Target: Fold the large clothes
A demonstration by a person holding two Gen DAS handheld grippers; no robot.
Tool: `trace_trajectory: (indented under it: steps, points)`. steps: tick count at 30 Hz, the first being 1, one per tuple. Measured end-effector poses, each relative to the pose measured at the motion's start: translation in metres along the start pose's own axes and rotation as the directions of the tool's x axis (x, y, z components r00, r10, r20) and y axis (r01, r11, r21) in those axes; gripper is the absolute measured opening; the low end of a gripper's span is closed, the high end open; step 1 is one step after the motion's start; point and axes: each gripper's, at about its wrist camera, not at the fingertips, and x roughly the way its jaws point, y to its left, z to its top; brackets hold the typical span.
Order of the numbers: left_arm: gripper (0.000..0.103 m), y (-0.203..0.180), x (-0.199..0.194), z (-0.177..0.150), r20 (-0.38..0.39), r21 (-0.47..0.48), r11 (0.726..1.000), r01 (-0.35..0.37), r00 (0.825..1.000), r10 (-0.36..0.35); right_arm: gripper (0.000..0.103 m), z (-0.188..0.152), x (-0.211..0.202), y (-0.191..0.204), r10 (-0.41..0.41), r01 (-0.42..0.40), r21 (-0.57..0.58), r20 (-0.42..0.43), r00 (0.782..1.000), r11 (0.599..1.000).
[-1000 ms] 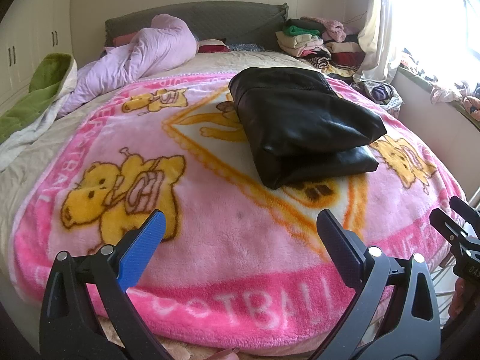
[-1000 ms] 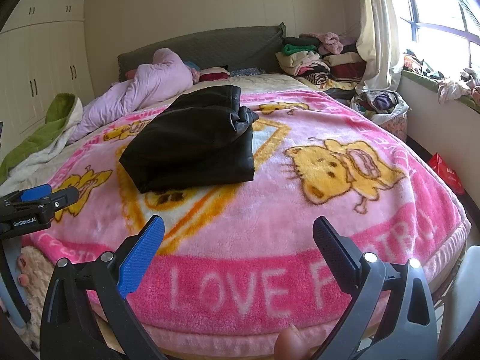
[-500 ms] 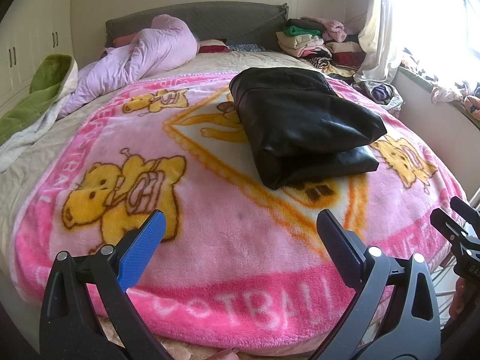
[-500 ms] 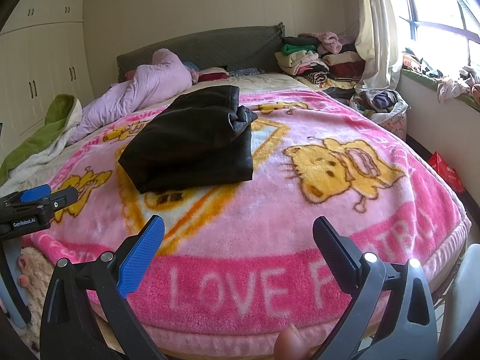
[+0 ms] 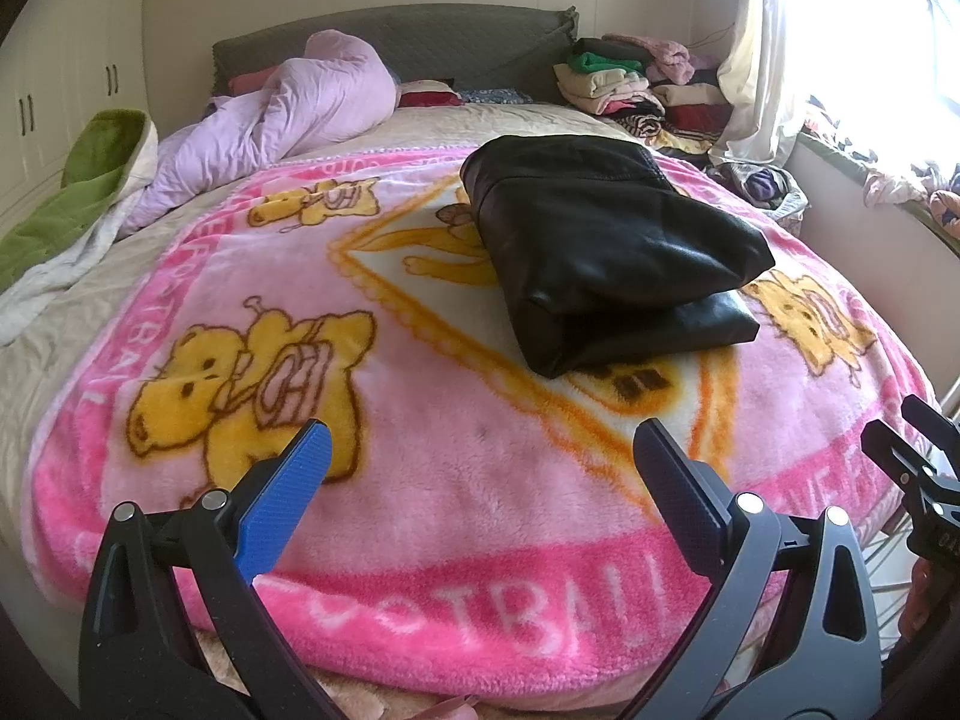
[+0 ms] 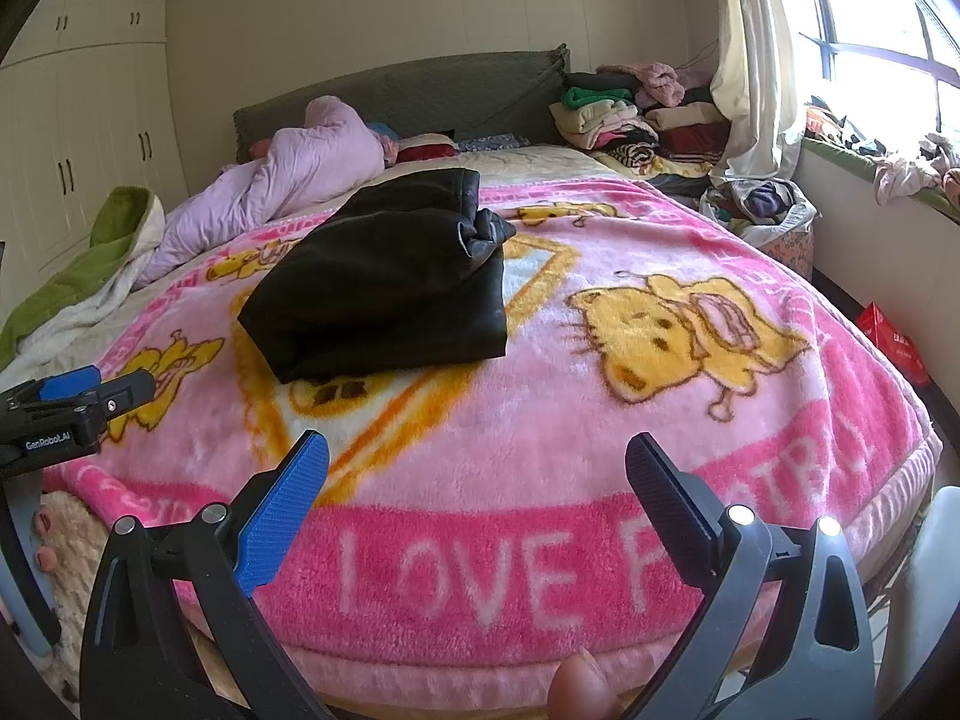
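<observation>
A black leather-like garment (image 5: 606, 246) lies folded into a thick rectangle on the pink cartoon blanket (image 5: 420, 420) covering the bed; it also shows in the right wrist view (image 6: 384, 288). My left gripper (image 5: 480, 468) is open and empty, held back near the foot edge of the bed, well short of the garment. My right gripper (image 6: 477, 474) is open and empty too, at the foot edge, to the right of the left one. Each gripper appears at the edge of the other's view.
A lilac duvet (image 5: 288, 114) is bunched near the grey headboard (image 5: 420, 42). A green and white blanket (image 5: 72, 192) lies at the left. Stacked folded clothes (image 5: 630, 84) sit at the back right by the curtain (image 6: 756, 60). A basket of clothes (image 6: 762, 210) stands beside the bed.
</observation>
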Motion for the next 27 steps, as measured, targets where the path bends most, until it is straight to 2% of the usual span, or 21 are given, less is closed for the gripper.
trace_trajectory:
  steps: [27]
  points:
    - [0.095,0.0044,0.0001,0.0005,0.001,-0.01,1.0,0.006,1.0,-0.006,0.099,-0.0013,-0.0008,-0.0017,-0.007,0.007,0.009,0.002,1.0,1.0]
